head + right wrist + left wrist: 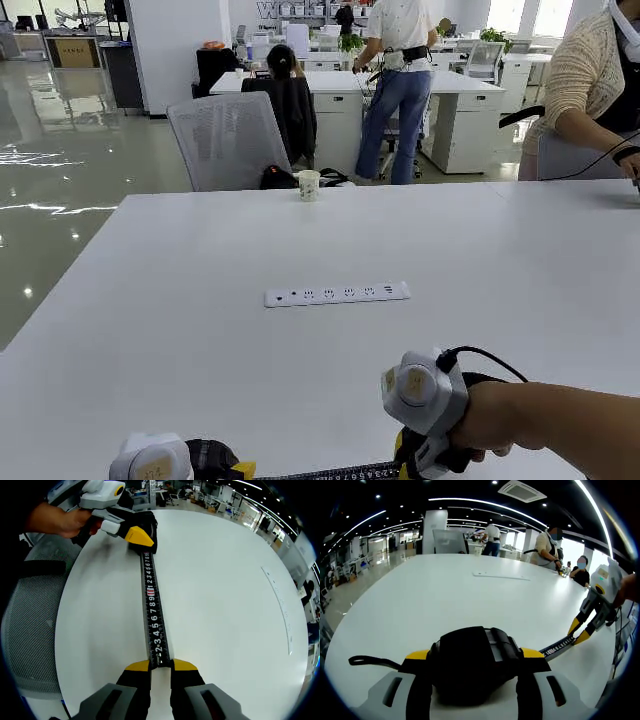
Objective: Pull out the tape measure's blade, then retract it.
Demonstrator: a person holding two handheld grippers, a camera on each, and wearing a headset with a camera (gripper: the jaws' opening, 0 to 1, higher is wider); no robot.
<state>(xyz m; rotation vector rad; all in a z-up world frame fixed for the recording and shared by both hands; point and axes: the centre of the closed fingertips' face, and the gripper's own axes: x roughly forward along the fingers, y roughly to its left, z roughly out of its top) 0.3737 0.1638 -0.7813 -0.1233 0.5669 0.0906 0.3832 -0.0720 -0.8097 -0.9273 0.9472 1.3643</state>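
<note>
1. The left gripper (475,654) has its jaws pressed against both sides of the tape measure's black case (470,667), pinching it low over the near left part of the white table (200,300).
2. A black strap (370,661) hangs off the case's left side in the left gripper view and lies over the table.
3. The right gripper (160,666) has its yellow-tipped jaws squeezed together on the free end of the blade (151,605), to the right of the case near the table's near edge.
4. The blade is extended and runs straight from the case to the right gripper, numbers facing up. I cannot tell whether it touches the table or sits just above it.
5. The left hand (55,520) grips the left gripper's handle, and the right hand (490,420) grips the right gripper's.
6. A white power strip (337,294) lies flat mid-table, well beyond both grippers.
7. A paper cup (309,184) stands upright at the table's far edge, with a grey mesh chair (228,140) just behind it to the left.
8. A person (590,90) sits at the far right of the table, and others are at desks farther back.
</note>
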